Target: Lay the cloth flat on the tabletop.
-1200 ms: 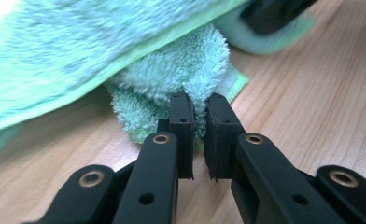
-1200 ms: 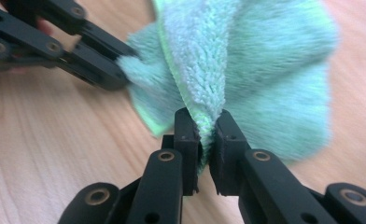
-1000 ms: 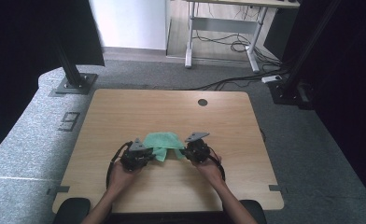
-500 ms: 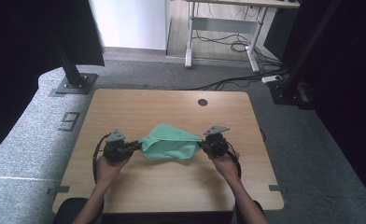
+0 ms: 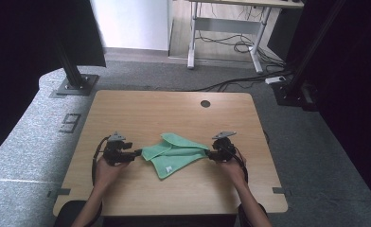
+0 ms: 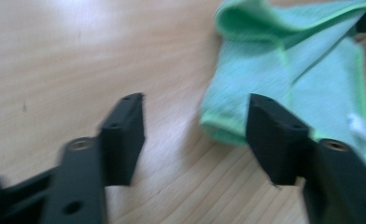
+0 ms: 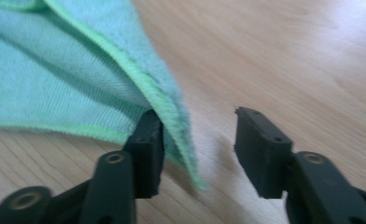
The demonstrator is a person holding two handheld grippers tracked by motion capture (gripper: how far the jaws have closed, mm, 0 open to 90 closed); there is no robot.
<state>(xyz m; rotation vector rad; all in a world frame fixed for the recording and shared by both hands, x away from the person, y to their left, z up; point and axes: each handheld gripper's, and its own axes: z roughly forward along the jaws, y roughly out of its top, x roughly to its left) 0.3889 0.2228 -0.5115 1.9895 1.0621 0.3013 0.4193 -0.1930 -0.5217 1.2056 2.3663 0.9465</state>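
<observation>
Two tongs sit at either end of the green cloth (image 5: 176,153), which lies folded and rumpled on the tabletop (image 5: 141,106) near my edge. My left tongs (image 6: 195,121) have just been opening; their jaws stand apart, the cloth's corner just beyond them, unpinched. My right tongs (image 7: 197,140) have also been opening: the cloth's hem lies against one jaw, the other stands clear.

A plain mint-green cloth (image 5: 176,153) with a brighter green hem lies on the light wood-grain table (image 5: 174,106).
</observation>
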